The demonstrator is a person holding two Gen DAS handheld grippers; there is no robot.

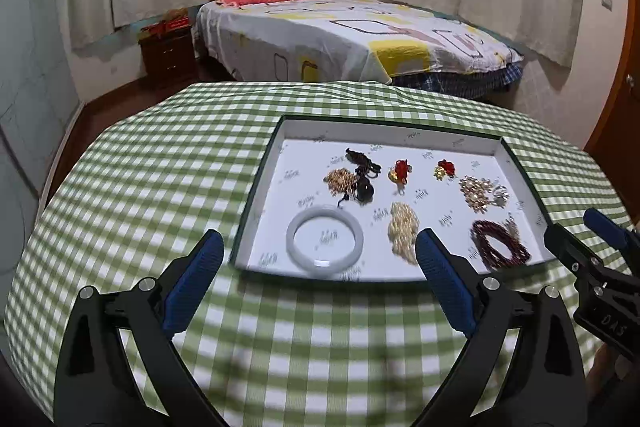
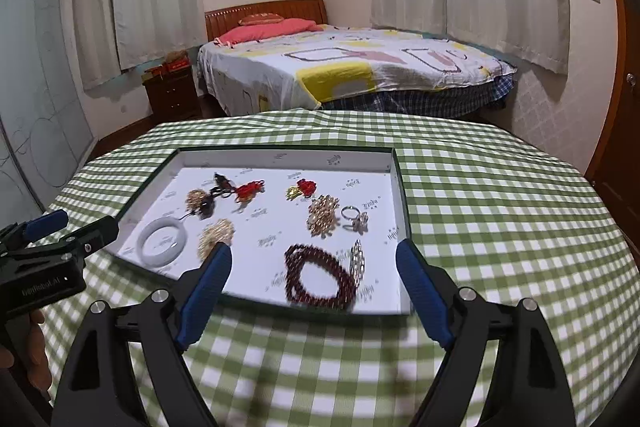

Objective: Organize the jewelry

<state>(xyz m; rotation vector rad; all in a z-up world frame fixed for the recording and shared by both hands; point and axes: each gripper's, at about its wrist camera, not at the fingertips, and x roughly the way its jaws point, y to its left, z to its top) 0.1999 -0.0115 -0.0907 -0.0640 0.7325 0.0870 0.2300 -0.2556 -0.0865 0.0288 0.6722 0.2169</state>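
A woven cloth (image 1: 140,187) in green and white checks covers the table, soft and matt, and on it sits a shallow tray (image 2: 394,187) of smooth white printed card with a dark outer edge. Inside it, a white bangle (image 1: 325,245) gleams glossy and stone-smooth near the left, a dark red bead bracelet (image 2: 320,277) shines near the right, and gold chains (image 1: 404,233) and a silvery ring (image 2: 350,213) glint like polished metal. The grippers' fingers (image 2: 422,291) carry ribbed blue pads on matt black plastic arms with bright metal bolts (image 1: 491,283).
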